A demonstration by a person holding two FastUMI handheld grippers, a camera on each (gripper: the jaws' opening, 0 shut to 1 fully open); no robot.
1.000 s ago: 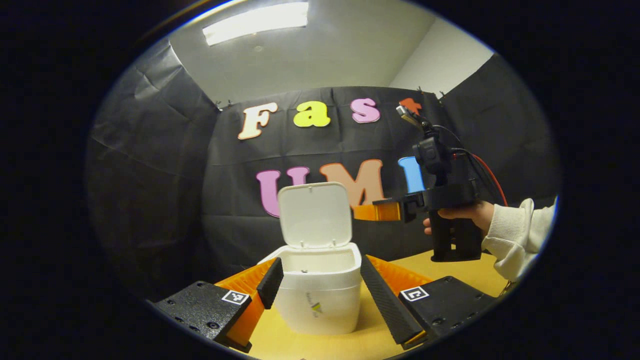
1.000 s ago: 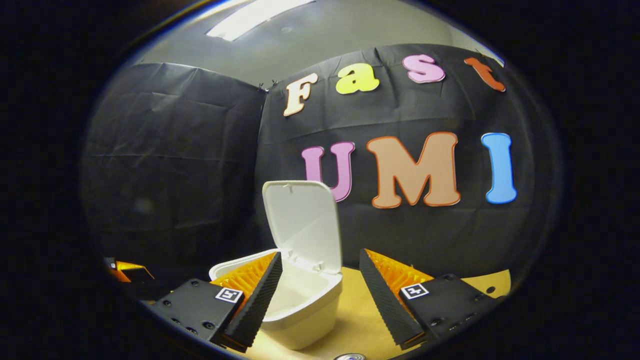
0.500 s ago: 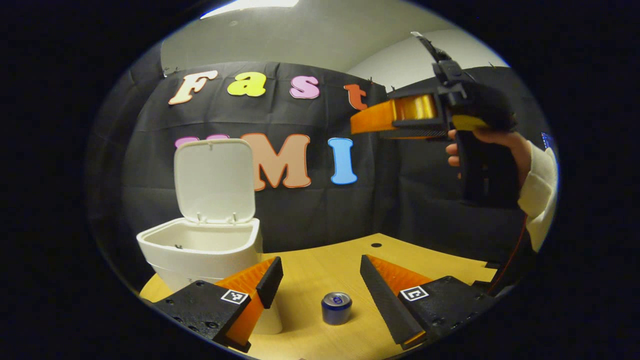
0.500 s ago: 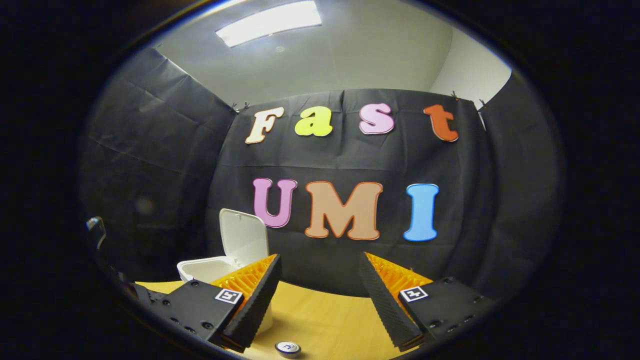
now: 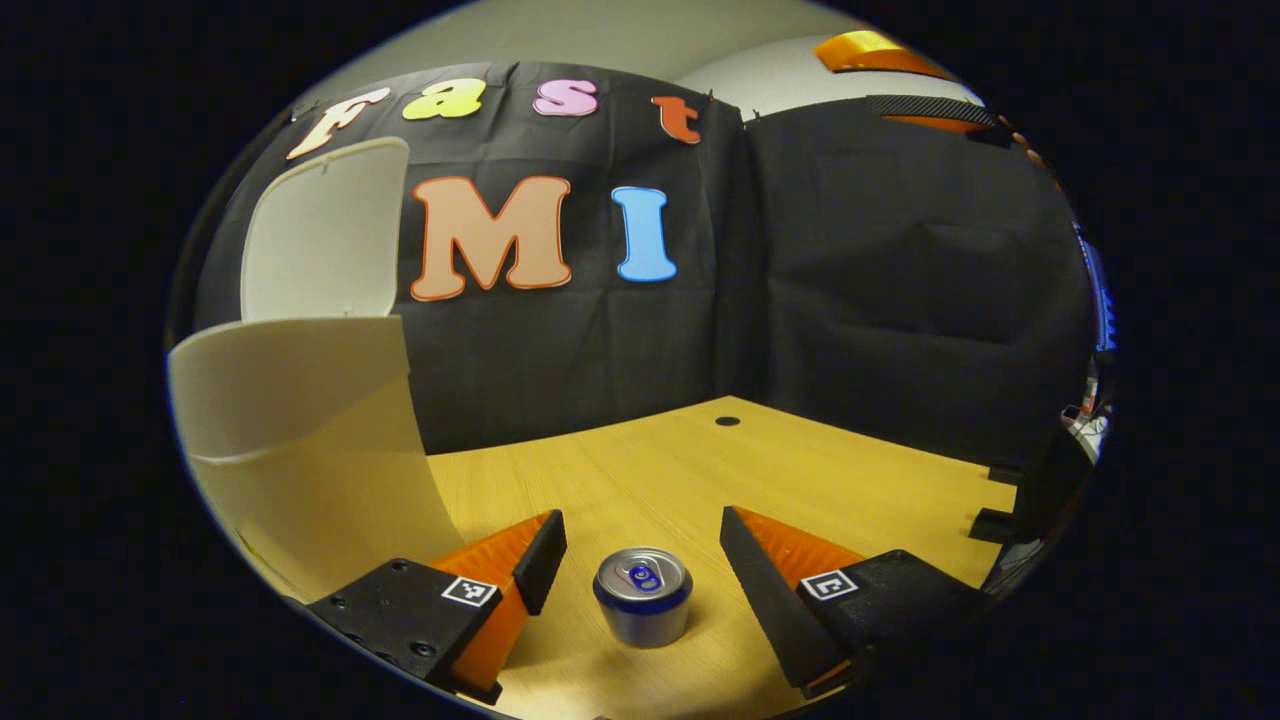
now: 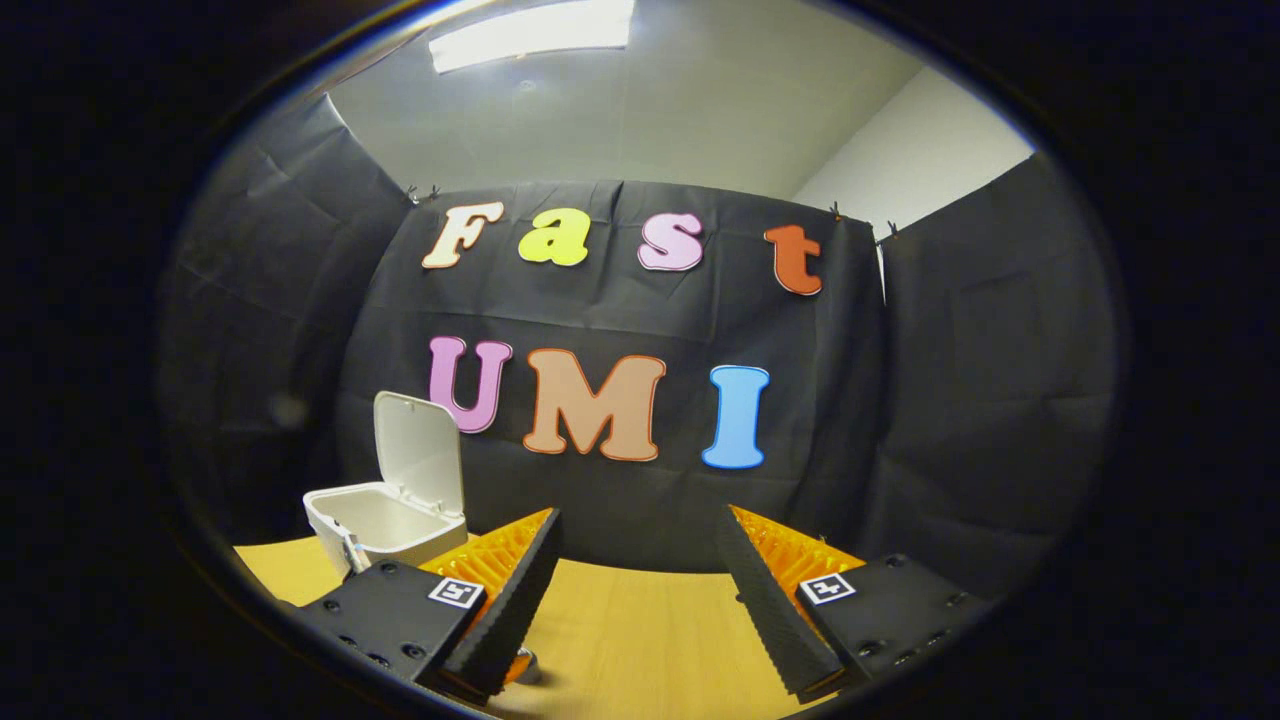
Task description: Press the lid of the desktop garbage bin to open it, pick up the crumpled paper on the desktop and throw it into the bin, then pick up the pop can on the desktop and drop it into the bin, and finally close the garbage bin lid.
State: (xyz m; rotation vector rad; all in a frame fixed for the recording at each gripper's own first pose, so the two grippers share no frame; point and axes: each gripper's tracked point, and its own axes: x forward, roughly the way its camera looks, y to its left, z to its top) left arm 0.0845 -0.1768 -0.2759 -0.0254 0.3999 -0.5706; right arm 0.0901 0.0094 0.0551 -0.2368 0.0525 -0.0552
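Pop can (image 5: 642,596), silver with a blue tab on top, stands upright on the wooden bench (image 5: 760,460) between the left gripper's (image 5: 640,548) spread fingers, touching neither. White bin (image 6: 385,516) sits lid (image 6: 418,450) up. The right gripper's (image 6: 635,555) fingers are apart, empty.

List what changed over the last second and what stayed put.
The left gripper swung off the bin and came down to the pop can, which now stands upright between its open fingers, untouched. The right gripper drew back from the bin. Nothing was grasped or released. The lid stayed up, and both grippers stayed open.
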